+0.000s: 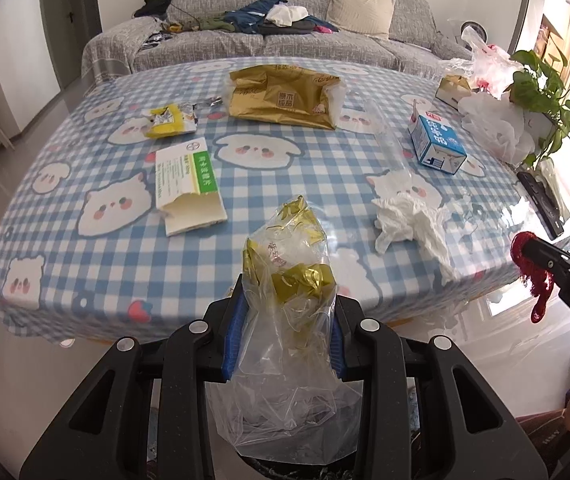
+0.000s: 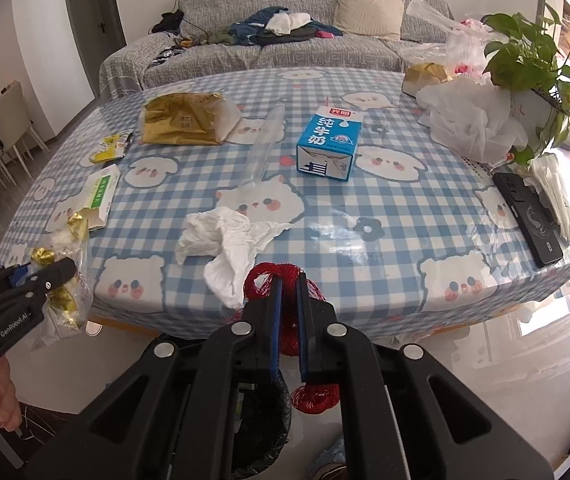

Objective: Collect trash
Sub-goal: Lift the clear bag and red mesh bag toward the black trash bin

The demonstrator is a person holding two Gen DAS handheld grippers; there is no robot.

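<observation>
My left gripper (image 1: 289, 292) is shut on a clear plastic bag (image 1: 285, 264) with gold wrappers inside, held just off the table's near edge; it also shows in the right wrist view (image 2: 65, 300). My right gripper (image 2: 289, 280) is shut on a red mesh net (image 2: 317, 396) that hangs below the fingers. Below both grippers is a bin with a black liner (image 2: 261, 420). On the checked tablecloth (image 1: 305, 168) lie a crumpled white tissue (image 2: 221, 240), a blue milk carton (image 2: 329, 140), a gold packet (image 1: 285, 98), a green-and-white medicine box (image 1: 189, 184) and a yellow wrapper (image 1: 169, 120).
A clear plastic strip (image 1: 389, 136) lies beside the carton. At the table's right edge are a black phone (image 2: 529, 216), white plastic bags (image 2: 473, 120) and a potted plant (image 2: 541, 56). A grey sofa (image 2: 285, 52) with clothes stands behind the table; chairs stand at the left.
</observation>
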